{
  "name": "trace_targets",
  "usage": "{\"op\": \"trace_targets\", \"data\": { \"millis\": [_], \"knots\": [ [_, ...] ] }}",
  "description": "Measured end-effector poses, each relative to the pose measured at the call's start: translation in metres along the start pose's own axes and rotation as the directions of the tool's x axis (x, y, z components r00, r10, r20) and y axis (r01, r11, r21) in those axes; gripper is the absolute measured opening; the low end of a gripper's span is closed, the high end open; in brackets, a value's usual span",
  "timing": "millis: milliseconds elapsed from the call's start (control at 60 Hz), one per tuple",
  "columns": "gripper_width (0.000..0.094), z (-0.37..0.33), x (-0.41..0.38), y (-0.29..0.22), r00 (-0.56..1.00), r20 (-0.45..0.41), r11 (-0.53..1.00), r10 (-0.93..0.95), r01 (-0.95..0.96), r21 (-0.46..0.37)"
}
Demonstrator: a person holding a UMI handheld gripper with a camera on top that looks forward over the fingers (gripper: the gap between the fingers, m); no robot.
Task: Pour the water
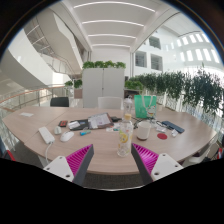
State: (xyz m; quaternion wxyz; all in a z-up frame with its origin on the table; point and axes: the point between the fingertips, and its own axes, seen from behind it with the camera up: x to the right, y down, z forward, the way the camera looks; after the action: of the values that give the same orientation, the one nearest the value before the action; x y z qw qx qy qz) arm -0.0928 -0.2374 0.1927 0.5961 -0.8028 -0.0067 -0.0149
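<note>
A clear bottle with a yellowish label stands upright on the wooden table, just ahead of my fingers and a little right of the middle between them. A clear glass stands a little behind and right of it. My gripper is open and empty, its two magenta pads spread wide over the near table edge, apart from the bottle.
Scattered on the table are a green bag, a notebook, a white box, small items and a dark device. Chairs stand behind. Plants line the right side.
</note>
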Motion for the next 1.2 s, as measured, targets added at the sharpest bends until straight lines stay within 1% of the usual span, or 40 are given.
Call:
{"op": "trace_targets", "data": {
  "millis": [50,150,267,333,417,433,450,467,500,533,583,633,667,717,800,867,900,950,1000,1017,1033,1050,1067,1100,1150,1167,1200],
  "knots": [
    [0.0833,0.039,0.013,0.005,1.000,-0.006,1.000,-0.006,0.006,0.024],
    [0.0833,0.111,0.037,0.020,1.000,-0.024,0.999,0.016,-0.015,0.036],
    [0.0834,0.179,0.061,0.031,0.999,-0.044,0.999,0.029,-0.027,0.043],
    [0.0836,0.213,0.065,0.033,0.999,-0.033,0.999,0.032,-0.031,0.045],
    [0.0831,0.247,0.064,0.028,1.000,0.005,0.997,0.025,-0.025,0.075],
    [0.0818,0.252,0.063,0.026,1.000,0.011,0.997,0.019,-0.020,0.079],
    [0.0783,0.258,0.059,0.024,1.000,0.017,0.997,0.010,-0.012,0.080],
    [0.0722,0.263,0.057,0.024,1.000,0.027,0.997,0.000,-0.002,0.081],
    [0.0550,0.272,0.054,0.031,0.999,0.040,0.997,-0.020,0.018,0.070],
    [0.0549,0.273,0.055,0.024,0.999,0.037,0.994,-0.026,0.022,0.105],
    [0.0545,0.281,0.060,0.024,0.999,0.011,0.993,-0.030,0.029,0.117],
    [0.0524,0.277,0.063,0.022,1.000,0.004,0.988,-0.028,0.027,0.154],
    [0.0492,0.277,0.065,0.020,1.000,-0.004,0.986,-0.031,0.031,0.164],
    [0.0437,0.281,0.063,0.021,1.000,0.001,0.988,-0.021,0.021,0.152],
    [0.0374,0.286,0.058,0.021,1.000,0.023,0.993,-0.009,0.006,0.115],
    [0.0372,0.293,0.052,0.020,0.998,0.047,0.997,0.031,-0.034,0.069],
    [0.0361,0.295,0.044,0.021,0.994,0.082,0.997,0.065,-0.068,0.037],
    [0.0374,0.292,0.042,0.002,0.981,0.131,0.988,0.146,-0.152,0.036],
    [0.0374,0.293,0.044,-0.026,0.949,0.165,0.960,0.268,-0.278,0.035],
    [0.0374,0.297,0.037,-0.038,0.931,0.173,0.944,0.321,-0.329,0.022],
    [0.0373,0.298,0.044,-0.042,0.903,0.199,0.920,0.382,-0.392,0.011],
    [0.0352,0.299,0.046,-0.050,0.869,0.214,0.890,0.446,-0.456,-0.004],
    [0.0372,0.300,0.048,-0.057,0.828,0.228,0.853,0.512,-0.522,-0.023],
    [0.0374,0.303,0.054,-0.070,0.726,0.250,0.760,0.640,-0.647,-0.067],
    [0.0373,0.310,0.056,-0.090,0.548,0.246,0.587,0.800,-0.799,-0.128],
    [0.0372,0.318,0.065,-0.088,0.483,0.252,0.527,0.838,-0.837,-0.149],
    [0.0372,0.325,0.075,-0.089,0.342,0.233,0.389,0.910,-0.899,-0.200]
  ]
}}
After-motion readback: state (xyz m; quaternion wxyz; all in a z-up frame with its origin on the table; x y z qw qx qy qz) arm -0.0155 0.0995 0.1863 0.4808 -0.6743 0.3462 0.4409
